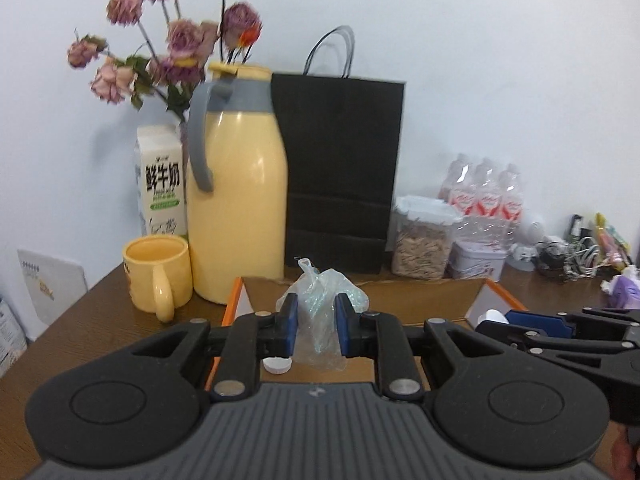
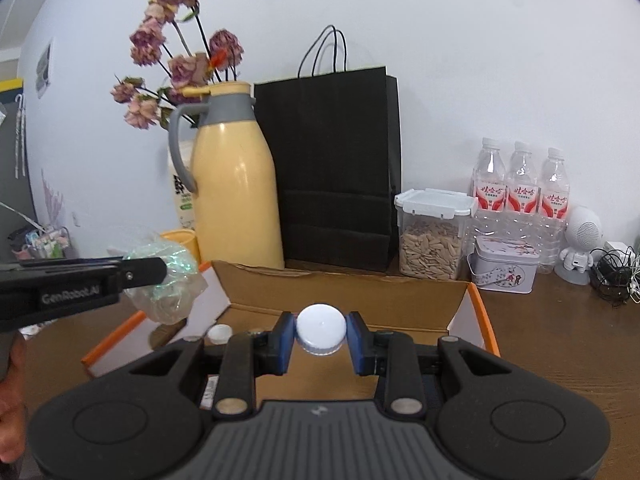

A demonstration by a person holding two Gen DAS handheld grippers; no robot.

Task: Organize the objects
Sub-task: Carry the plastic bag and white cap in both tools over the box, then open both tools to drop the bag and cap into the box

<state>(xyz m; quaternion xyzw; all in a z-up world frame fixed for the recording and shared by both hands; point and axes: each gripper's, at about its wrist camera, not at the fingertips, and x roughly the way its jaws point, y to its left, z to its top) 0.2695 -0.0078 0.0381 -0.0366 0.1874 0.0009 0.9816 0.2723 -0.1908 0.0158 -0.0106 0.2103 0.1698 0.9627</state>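
Over one cardboard box (image 2: 472, 300), left gripper (image 1: 316, 328) jaws clench one plastic bag (image 1: 320, 300), right gripper (image 2: 320, 338) one white cap (image 2: 320, 330)

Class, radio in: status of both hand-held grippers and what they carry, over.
Left hand-held gripper shut on plastic bag. Right hand-held gripper shut on white cap. Both over cardboard box; second cap lies inside. Nothing in the way.

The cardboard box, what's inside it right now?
On the floor of the cardboard box only a white cap shows, near its left side. The right gripper, shut on a white bottle cap, and its body cover the rest of the floor.
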